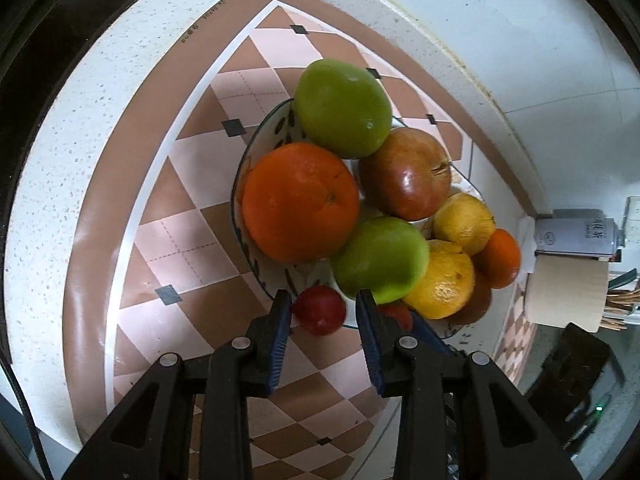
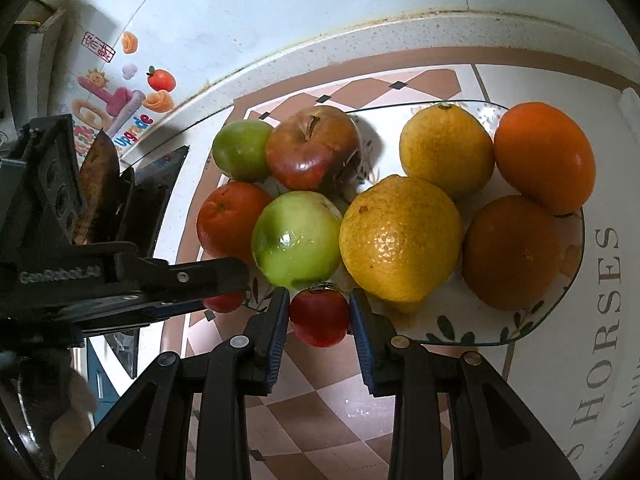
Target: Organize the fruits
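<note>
A patterned plate [image 1: 244, 160] [image 2: 460, 338] holds an orange [image 1: 300, 202], two green apples [image 1: 342, 108] [image 1: 380, 260], a red apple [image 1: 406, 174], two lemons [image 1: 440, 280] and more oranges [image 2: 544, 158]. My left gripper [image 1: 322, 312] has its blue-padded jaws around a small red fruit [image 1: 319, 310] at the plate's near edge. My right gripper [image 2: 318, 316] likewise has its jaws around a second small red fruit [image 2: 319, 317], and they look closed on it. The left gripper also shows in the right wrist view [image 2: 224, 276], its tip by a red fruit.
The plate sits on a brown and pink diamond-pattern mat [image 1: 180, 240] on a speckled white counter [image 1: 52, 200] against a white tiled wall. A box and chopsticks [image 1: 580, 280] stand at the right. A white mat with lettering [image 2: 600, 320] lies beside the plate.
</note>
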The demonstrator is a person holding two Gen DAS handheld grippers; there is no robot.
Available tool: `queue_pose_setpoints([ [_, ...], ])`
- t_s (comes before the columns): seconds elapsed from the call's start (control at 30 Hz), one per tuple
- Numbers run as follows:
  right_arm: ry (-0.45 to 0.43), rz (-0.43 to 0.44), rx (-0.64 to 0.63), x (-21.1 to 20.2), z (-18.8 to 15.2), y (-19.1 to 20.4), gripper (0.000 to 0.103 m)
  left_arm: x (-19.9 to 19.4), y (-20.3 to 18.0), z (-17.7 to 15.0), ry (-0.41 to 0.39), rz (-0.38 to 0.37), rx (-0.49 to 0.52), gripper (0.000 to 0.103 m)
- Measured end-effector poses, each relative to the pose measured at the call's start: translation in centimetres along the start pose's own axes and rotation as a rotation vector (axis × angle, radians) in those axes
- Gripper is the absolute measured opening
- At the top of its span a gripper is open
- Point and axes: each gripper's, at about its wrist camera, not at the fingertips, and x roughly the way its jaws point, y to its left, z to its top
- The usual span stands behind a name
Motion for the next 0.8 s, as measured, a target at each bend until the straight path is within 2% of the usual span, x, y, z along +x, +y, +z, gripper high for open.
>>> queue_pose_setpoints([
  [0.07,0.01,0.007,0.017,-0.2,0.0,0.0,0.046,-0.1,-0.2,0.1,0.001,0.021,0.015,0.033],
  [0.13,0.011,-0.002,0.033,-0.7,0.1,-0.1,0.061,-0.3,-0.3,0.2,-0.008,0.037,0.024,0.038],
  [0.2,-0.003,-0.022,0.049,-1.7,0.0,-0.4,0.068,-0.8,-0.5,0.2,-0.026,0.059,0.039,0.045],
  [0.23,-0.014,-0.027,0.054,-2.4,0.1,-0.7,0.068,-1.2,-0.6,0.1,-0.039,0.076,0.052,0.05],
  [0.27,-0.028,-0.045,0.059,-3.3,0.1,-0.9,0.069,-1.6,-0.7,0.0,-0.053,0.097,0.065,0.054],
  [0.3,-0.036,-0.069,0.059,-4.0,0.2,-1.1,0.075,-2.0,-0.9,-0.2,-0.071,0.124,0.083,0.056],
  [0.33,-0.045,-0.101,0.055,-4.8,0.3,-1.4,0.084,-2.5,-1.2,-0.4,-0.091,0.152,0.105,0.063],
  [0.37,-0.056,-0.148,0.048,-5.6,0.4,-1.7,0.087,-2.8,-1.4,-0.6,-0.111,0.18,0.127,0.072],
  [0.4,-0.063,-0.199,0.042,-6.4,0.5,-2.0,0.091,-3.2,-1.7,-0.8,-0.133,0.216,0.153,0.077],
  [0.43,-0.063,-0.238,0.036,-6.9,0.7,-2.2,0.092,-3.5,-2.1,-1.2,-0.154,0.256,0.181,0.086],
  [0.5,-0.059,-0.294,0.026,-7.6,1.0,-3.0,0.094,-3.7,-2.7,-1.8,-0.183,0.329,0.224,0.094],
  [0.6,-0.078,-0.351,0.014,-8.8,1.3,-3.6,0.095,-4.0,-3.3,-2.6,-0.212,0.384,0.258,0.094],
  [0.67,-0.089,-0.375,0.005,-9.2,1.6,-3.7,0.097,-4.0,-3.6,-3.0,-0.223,0.394,0.267,0.099],
  [0.8,-0.115,-0.394,-0.008,-9.8,1.5,-3.2,0.099,-4.5,-4.2,-3.6,-0.25,0.408,0.284,0.1],
])
